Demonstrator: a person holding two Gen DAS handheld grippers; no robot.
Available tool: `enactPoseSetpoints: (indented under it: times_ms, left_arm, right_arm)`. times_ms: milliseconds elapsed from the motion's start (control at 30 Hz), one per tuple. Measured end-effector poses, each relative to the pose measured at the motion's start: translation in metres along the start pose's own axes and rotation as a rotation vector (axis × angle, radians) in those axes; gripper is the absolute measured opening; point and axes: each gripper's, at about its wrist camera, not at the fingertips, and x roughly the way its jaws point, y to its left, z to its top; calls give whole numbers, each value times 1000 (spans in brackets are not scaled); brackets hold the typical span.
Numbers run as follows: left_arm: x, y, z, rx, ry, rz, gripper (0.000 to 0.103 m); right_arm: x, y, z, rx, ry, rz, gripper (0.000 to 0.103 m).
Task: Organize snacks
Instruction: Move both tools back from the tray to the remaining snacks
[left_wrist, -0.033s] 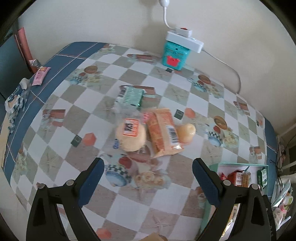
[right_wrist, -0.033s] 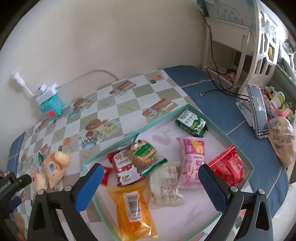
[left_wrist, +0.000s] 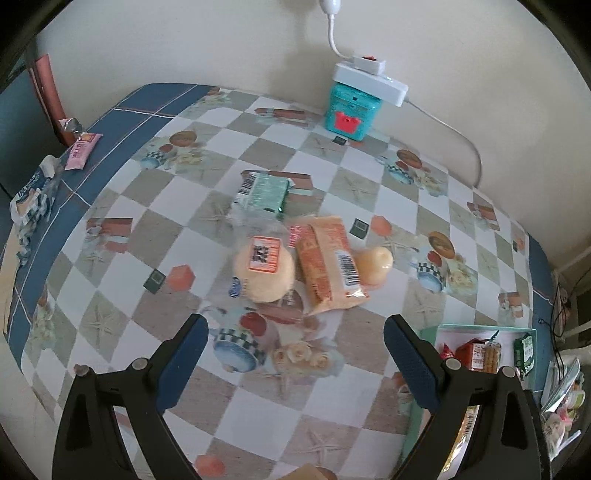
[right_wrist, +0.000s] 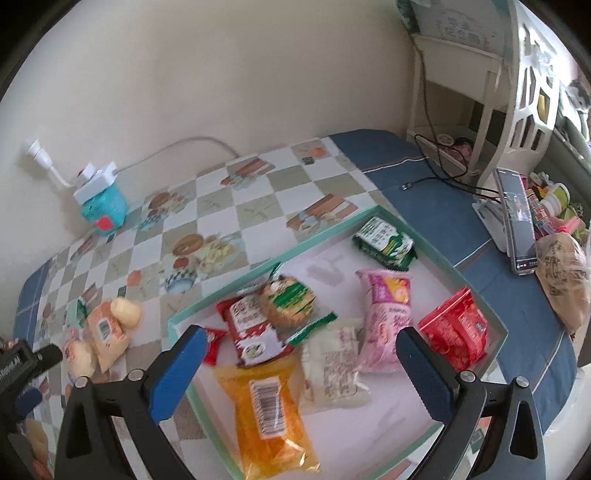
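Loose snacks lie in a cluster on the checked tablecloth: a round bun with an orange label (left_wrist: 264, 271), an orange packet (left_wrist: 327, 266), a small pale bun (left_wrist: 373, 264) and a green packet (left_wrist: 264, 192). My left gripper (left_wrist: 295, 328) hangs open just short of them, holding nothing. A teal-rimmed tray (right_wrist: 273, 264) holds several snacks, among them an orange packet (right_wrist: 269, 402), a white packet (right_wrist: 332, 365), a pink packet (right_wrist: 388, 314), a red packet (right_wrist: 454, 332) and a green packet (right_wrist: 384, 240). Over the tray's near side my right gripper (right_wrist: 301, 336) stands wide open and holds nothing.
A teal box (left_wrist: 351, 112) with a white power strip (left_wrist: 369, 79) on top sits against the back wall. A pink packet (left_wrist: 83, 149) lies at the table's far left edge. A phone on a stand (right_wrist: 515, 221), a bagged item (right_wrist: 561, 273) and cables crowd the right side.
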Motion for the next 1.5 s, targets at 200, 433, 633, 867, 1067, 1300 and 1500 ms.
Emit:
enactPoseSetpoints:
  times_ms: [200,433,633,867,1067,1300,1500]
  left_arm:
    - [-1,23,5,-39,-2,17,96]
    - [12,62,10,-124,29,66,96]
    - [10,83,14,-165,20,88,96]
    - [10,106,19,-209,16,113,96]
    - [6,126,22,-243,5,129,96]
    - [12,140,22,-281,21,111,96]
    - [19,142,24,-293,41,57,96]
  right_arm:
    - [3,21,-10,-42,43,41,103]
    - [8,30,-12,-65,56,55,103]
    - [13,45,-14,-94,64,78,103]
    - [14,75,-21,-148,72,133,103]
    - [14,91,-25,-172,77,160,103]
    - [23,102,-28,-203,94,163,103]
    - [29,112,-29,-223,97,176,103]
